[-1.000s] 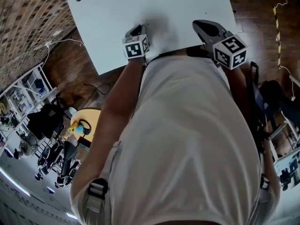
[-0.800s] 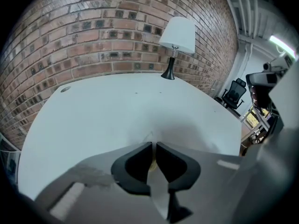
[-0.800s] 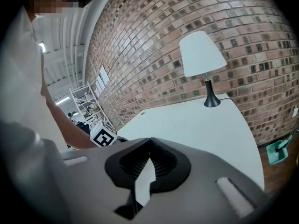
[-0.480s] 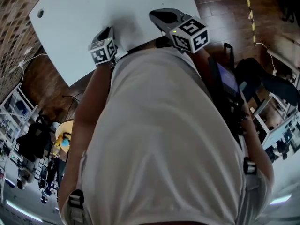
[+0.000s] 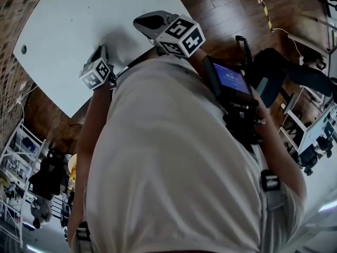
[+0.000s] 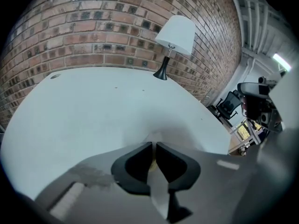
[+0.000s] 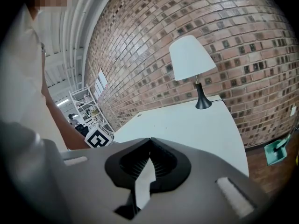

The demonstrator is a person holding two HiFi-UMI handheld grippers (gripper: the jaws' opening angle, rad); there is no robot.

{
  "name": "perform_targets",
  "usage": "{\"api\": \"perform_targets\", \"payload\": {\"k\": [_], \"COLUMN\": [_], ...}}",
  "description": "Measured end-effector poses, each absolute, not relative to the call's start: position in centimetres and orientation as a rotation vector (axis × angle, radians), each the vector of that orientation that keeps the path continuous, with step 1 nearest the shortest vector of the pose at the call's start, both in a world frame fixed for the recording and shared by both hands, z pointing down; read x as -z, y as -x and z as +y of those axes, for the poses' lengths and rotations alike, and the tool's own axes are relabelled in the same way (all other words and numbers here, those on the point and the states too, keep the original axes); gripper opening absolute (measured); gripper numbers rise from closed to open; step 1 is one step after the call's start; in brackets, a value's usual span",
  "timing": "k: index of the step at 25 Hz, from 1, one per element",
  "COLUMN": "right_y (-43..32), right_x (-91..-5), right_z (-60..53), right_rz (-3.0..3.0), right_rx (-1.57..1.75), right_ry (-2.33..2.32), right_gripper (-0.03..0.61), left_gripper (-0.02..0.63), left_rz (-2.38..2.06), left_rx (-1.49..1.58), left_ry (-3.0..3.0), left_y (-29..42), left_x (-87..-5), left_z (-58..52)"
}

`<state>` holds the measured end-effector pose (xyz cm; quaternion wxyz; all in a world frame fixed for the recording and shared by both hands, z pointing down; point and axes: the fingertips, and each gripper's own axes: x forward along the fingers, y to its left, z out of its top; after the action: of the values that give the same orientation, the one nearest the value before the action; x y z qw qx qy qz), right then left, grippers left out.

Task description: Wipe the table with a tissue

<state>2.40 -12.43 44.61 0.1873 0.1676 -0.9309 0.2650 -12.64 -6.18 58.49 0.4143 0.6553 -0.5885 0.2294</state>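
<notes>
On tabletop (image 5: 79,30): one lamp (image 6: 175,34), far edge
Left claw (image 6: 153,143): pinching one tissue (image 6: 156,135)
Right claw (image 7: 150,138): closed, empty
Claws: two, near edge

The person wears a white shirt (image 5: 179,157), with a dark buckled strap (image 5: 268,182) at the shirt's right edge and another strap (image 5: 81,231) at its lower left. Above the shirt, the left gripper (image 5: 99,50) and right gripper (image 5: 139,21) have grey shells and black jaws. The left cube (image 5: 96,74) and right cube (image 5: 181,36) are white with black square markers.

tissue (image 6: 154,136) mostly hidden w/in left hand-held gripper (image 6: 153,145)
</notes>
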Motion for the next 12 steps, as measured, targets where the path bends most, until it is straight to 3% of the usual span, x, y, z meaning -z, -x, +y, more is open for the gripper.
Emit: {"api": "perform_targets", "payload": {"k": [12], "right_y": [-5.6], "right_x": [-43.7], "right_z": [-15.1], "right_rz": [-2.670], "right_rx": [-0.707], "right_ry": [-0.518], "right_gripper": [0.008], "left_gripper": [0.032], "left_rz": [-1.339], "left_rx": [-0.617], "left_ry": [-1.847], "left_y": [5.9], "left_x": [-57.3], "left_z": [-11.5]}}
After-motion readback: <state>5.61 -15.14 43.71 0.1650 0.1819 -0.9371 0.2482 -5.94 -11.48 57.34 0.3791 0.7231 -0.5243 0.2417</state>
